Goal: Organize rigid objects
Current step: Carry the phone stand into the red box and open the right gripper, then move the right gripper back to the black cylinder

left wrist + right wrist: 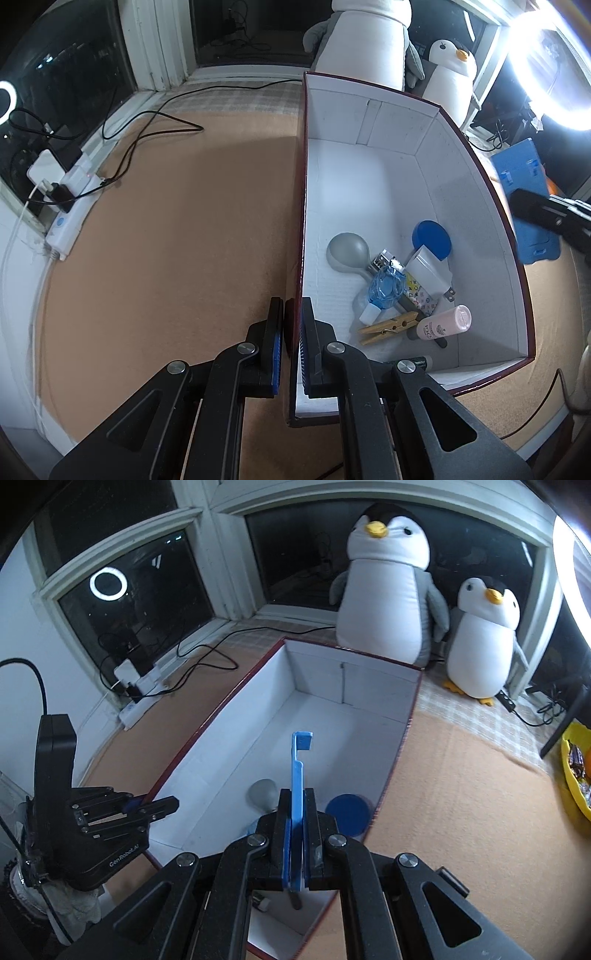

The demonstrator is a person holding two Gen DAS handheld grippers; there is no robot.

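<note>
A white box with a dark red rim (369, 122) stands on the tan cloth. My left gripper (293, 306) is shut on its left wall, also seen from the side as the left gripper (162, 806). Inside lie a grey bulb (347, 251), a blue round lid (432, 238), a white charger (428, 271), a clothespin (388, 326) and a pink tube (443, 323). My right gripper (297, 794) is shut on a flat blue plastic piece (300, 753), held edge-on above the box (317, 664). The same blue piece (524, 184) shows beyond the box's right wall.
Two plush penguins (388, 590) stand behind the box by the window. A white power strip (70, 218) with black cables (147, 122) lies along the left sill. A yellow tray (576, 775) sits at the far right. A bright ring light (554, 66) glares at top right.
</note>
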